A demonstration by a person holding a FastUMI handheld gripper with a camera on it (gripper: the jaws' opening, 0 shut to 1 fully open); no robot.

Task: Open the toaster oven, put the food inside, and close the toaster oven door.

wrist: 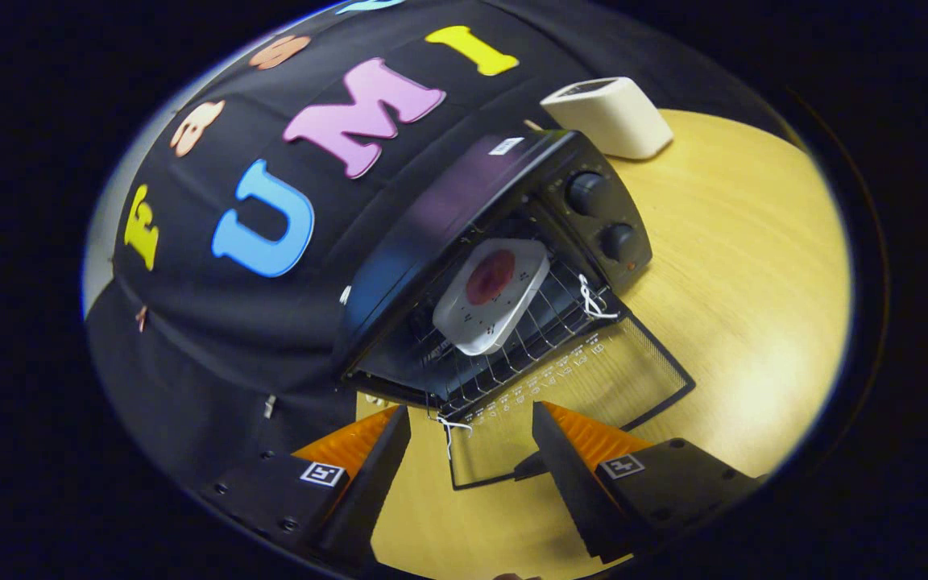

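A black toaster oven (464, 209) stands on the wooden table with its glass door (577, 395) folded down flat toward me. On the wire rack (528, 338) inside lies a white plate (492, 294) carrying a round dark-red piece of food (490, 275). My gripper (472, 415) is open, its fingers spread on either side of the lowered door's front edge, with nothing between them. The door's handle (530, 466) sits close to the inside of the right finger (565, 451). Two knobs (602, 216) sit on the oven's control panel.
A cream-white box-shaped appliance (609, 115) stands on the table behind the oven. White string loops (593, 300) hang at the rack's corners. The light wooden table (754, 282) stretches bare to the right of the oven.
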